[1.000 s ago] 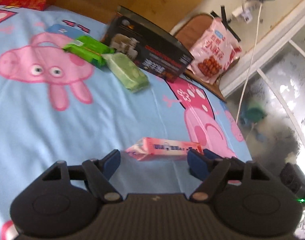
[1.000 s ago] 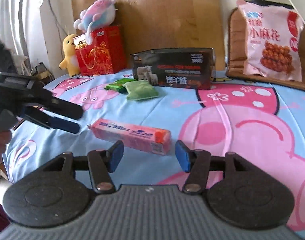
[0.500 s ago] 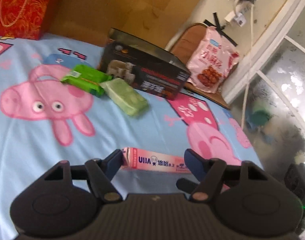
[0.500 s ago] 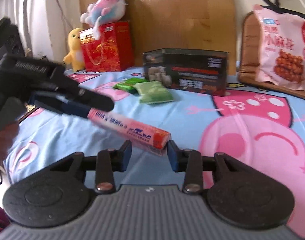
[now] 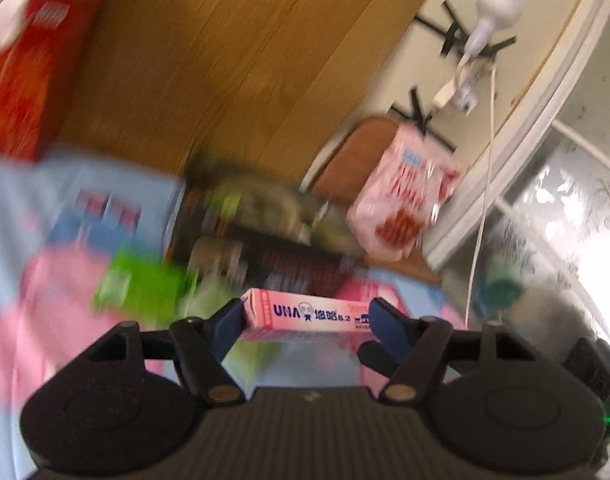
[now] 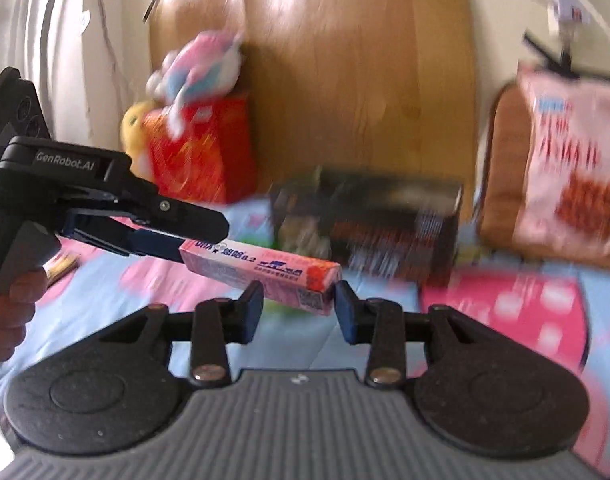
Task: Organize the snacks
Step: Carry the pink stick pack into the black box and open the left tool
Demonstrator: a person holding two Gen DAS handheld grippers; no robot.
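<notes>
Both grippers had hold of one long pink snack box point(image 6: 261, 270) at once, and it hung in the air above the bedsheet point(image 6: 105, 280)! From the right wrist view, the right gripper point(image 6: 299, 306) had its blue pads point(image 6: 253, 304) pressed against the near end of the box, jaws closed down on it from either side. The left gripper point(image 6: 153, 236) reached in from the left, its dark fingers clamped on the far end, with a hand point(image 6: 9, 312) wrapped round its handle.

From the left wrist view, the left gripper point(image 5: 305, 316) showed the box point(image 5: 309, 314) lying crosswise between its blue pads point(image 5: 227, 326), the left pad touching the box end, blue lettering facing the camera.

Beyond the box everything was smeared by motion blur. Just ahead of the right gripper stood a dark carton point(image 6: 369, 228). Farther right a pink snack bag point(image 6: 569, 176) leaned against a brown cushion point(image 6: 501, 168). Off to the left of the carton sat a red gift box point(image 6: 201, 156) with a pink plush toy point(image 6: 201, 68) on top, and a wooden headboard point(image 6: 345, 60) rose behind. In the left wrist view, green packets point(image 5: 141, 288) lay left of the box on the sheet.
</notes>
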